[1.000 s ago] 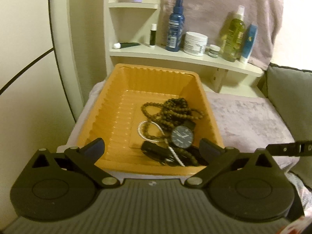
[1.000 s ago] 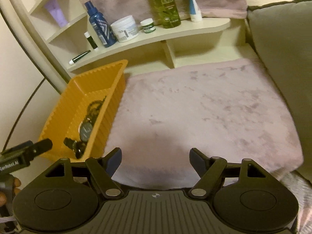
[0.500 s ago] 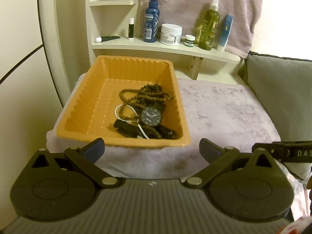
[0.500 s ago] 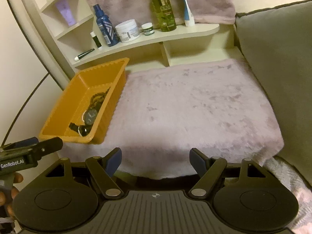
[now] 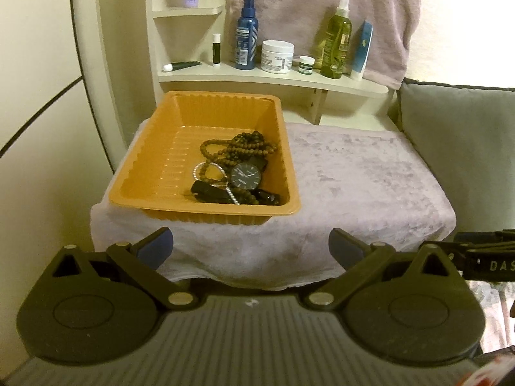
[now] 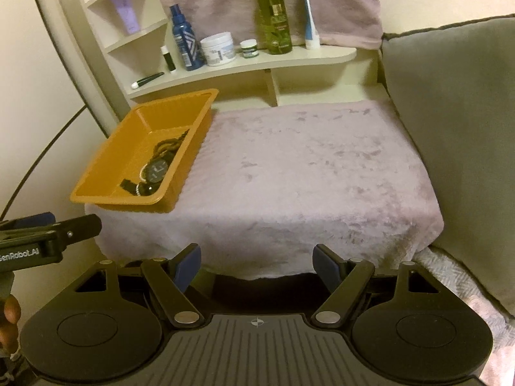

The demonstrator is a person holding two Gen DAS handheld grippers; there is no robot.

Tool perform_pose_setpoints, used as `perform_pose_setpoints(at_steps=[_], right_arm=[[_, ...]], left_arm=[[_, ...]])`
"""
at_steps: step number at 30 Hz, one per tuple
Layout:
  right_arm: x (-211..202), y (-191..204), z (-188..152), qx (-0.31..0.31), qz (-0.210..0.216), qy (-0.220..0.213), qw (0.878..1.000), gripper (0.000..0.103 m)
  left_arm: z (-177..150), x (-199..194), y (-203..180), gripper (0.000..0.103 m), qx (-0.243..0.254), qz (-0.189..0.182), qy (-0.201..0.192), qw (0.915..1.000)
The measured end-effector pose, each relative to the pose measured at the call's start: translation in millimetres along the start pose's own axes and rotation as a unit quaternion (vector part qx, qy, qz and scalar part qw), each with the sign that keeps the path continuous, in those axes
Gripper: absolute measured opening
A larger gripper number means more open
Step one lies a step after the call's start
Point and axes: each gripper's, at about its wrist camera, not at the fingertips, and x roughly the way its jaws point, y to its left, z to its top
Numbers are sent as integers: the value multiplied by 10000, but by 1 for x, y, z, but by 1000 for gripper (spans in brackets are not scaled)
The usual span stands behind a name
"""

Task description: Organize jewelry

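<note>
The left tool (image 5: 251,246) sits at the bottom of its own view with both blue-padded fingers spread wide and nothing between them. The right tool (image 6: 256,262) is the same: fingers wide apart, empty. Both hang in front of the near edge of a low desk draped in a pale fuzzy cloth (image 5: 354,173), clear of it and touching nothing.

Beyond the left tool, straight ahead and slightly left, an orange plastic tray (image 5: 154,173) rests on the left part of the cloth, its long axis running from near to far. The jewelry lies heaped in the tray's near right corner: a dark-faced watch (image 5: 246,176), a tangle of brown beads (image 5: 238,149) just behind it, and a thin silvery chain (image 5: 209,170) crossing beside the watch. From the right tool the tray lies far off to the left, so the left hand is the nearer one and faces the tray head-on.

The rest of the cloth, to the right of the tray, is bare. A grey cushion (image 6: 450,122) stands at the right edge. Behind the desk a shelf (image 5: 273,78) carries bottles and jars.

Dark pieces at the tray's near wall may be a strap or a clasp; the pile overlaps too much to tell them apart. The tray's near wall hides its lowest items from the right view.
</note>
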Motion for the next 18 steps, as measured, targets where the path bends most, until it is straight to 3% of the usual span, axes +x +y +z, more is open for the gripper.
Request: perform_pose_setpoints(at_steps=[18], right_arm=[[-1,0,-2,-24,52,0,10000,76]], left_arm=[[-9,6,-10,102,47,-22,125,9999]])
